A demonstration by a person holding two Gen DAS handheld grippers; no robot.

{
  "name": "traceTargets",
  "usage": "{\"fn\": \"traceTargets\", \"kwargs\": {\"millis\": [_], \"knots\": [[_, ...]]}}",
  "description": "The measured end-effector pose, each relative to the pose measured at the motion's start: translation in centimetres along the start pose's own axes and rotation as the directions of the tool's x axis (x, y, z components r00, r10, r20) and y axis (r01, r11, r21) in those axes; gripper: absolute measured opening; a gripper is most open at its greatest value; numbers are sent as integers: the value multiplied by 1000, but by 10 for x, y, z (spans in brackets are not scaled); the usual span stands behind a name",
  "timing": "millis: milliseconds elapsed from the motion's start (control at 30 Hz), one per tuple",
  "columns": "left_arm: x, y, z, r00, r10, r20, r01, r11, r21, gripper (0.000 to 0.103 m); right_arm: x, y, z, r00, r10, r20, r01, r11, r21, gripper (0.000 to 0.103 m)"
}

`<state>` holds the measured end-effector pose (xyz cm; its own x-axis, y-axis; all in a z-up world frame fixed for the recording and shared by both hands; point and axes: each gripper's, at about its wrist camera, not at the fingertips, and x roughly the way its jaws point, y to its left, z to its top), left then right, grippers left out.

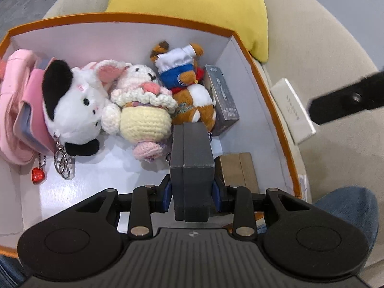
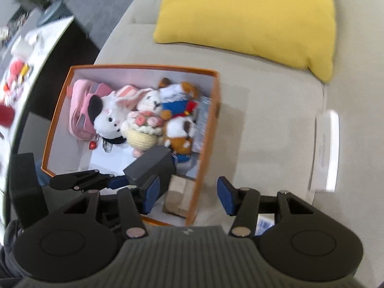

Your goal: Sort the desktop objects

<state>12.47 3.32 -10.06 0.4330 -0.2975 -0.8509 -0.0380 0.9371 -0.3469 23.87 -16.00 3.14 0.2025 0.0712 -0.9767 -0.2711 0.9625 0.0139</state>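
My left gripper (image 1: 192,192) is shut on a dark grey box (image 1: 192,158), its blue pads pressing both sides, low over the near right part of the orange storage box (image 1: 271,91). Inside lie a pink pouch (image 1: 16,110), a white-and-black plush dog (image 1: 72,100), a crocheted bunny (image 1: 141,110), a brown plush in blue (image 1: 189,88), a silver-grey carton (image 1: 223,98) and a tan box (image 1: 237,170). My right gripper (image 2: 188,196) stands open and empty above the orange box's near right wall (image 2: 206,129). The dark grey box (image 2: 151,165) also shows there.
A white flat box (image 2: 324,151) lies on the beige sofa (image 2: 264,120) to the right of the orange box. A yellow cushion (image 2: 252,12) sits behind. A white table (image 2: 21,48) with red items is at far left. A person's jeans-clad leg (image 1: 348,206) is at lower right.
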Motion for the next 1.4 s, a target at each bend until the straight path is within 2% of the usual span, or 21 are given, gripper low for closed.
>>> {"fn": "traceTargets", "kwargs": {"millis": [200, 333, 400, 767, 900, 1033, 1100, 1200, 1300, 1400], "knots": [[-16, -8, 11, 999, 29, -34, -27, 997, 66, 38, 4, -45, -23, 998, 55, -4, -54, 991, 123, 56], [-27, -16, 28, 992, 83, -97, -65, 982, 177, 38, 3, -53, -25, 996, 86, 18, -87, 988, 126, 56], [-29, -15, 36, 988, 80, -133, -52, 978, 202, 38, 2, -54, -24, 994, 99, 39, -102, 989, 110, 56], [-30, -8, 65, 953, 80, -292, -19, 978, 208, 38, 14, -67, -24, 987, 145, 71, -152, 982, 113, 56], [-27, -10, 73, 935, 90, -344, -10, 973, 229, 38, 18, -75, -25, 985, 158, 72, -166, 979, 123, 56], [-16, -10, 81, 914, 62, -401, 21, 980, 198, 38, 24, -82, -25, 982, 172, 73, -181, 974, 133, 56], [-13, -10, 87, 900, 55, -432, 33, 980, 194, 38, 26, -84, -26, 981, 179, 70, -188, 972, 139, 56], [-6, -11, 99, 864, 55, -501, 50, 980, 195, 38, 28, -89, -27, 981, 182, 68, -190, 972, 139, 56], [11, -19, 109, 800, 79, -595, 74, 971, 228, 38, 30, -94, -27, 979, 191, 73, -200, 968, 154, 56], [31, -21, 114, 747, 106, -656, 68, 970, 234, 38, 31, -96, -27, 977, 200, 78, -211, 963, 166, 56]]}}
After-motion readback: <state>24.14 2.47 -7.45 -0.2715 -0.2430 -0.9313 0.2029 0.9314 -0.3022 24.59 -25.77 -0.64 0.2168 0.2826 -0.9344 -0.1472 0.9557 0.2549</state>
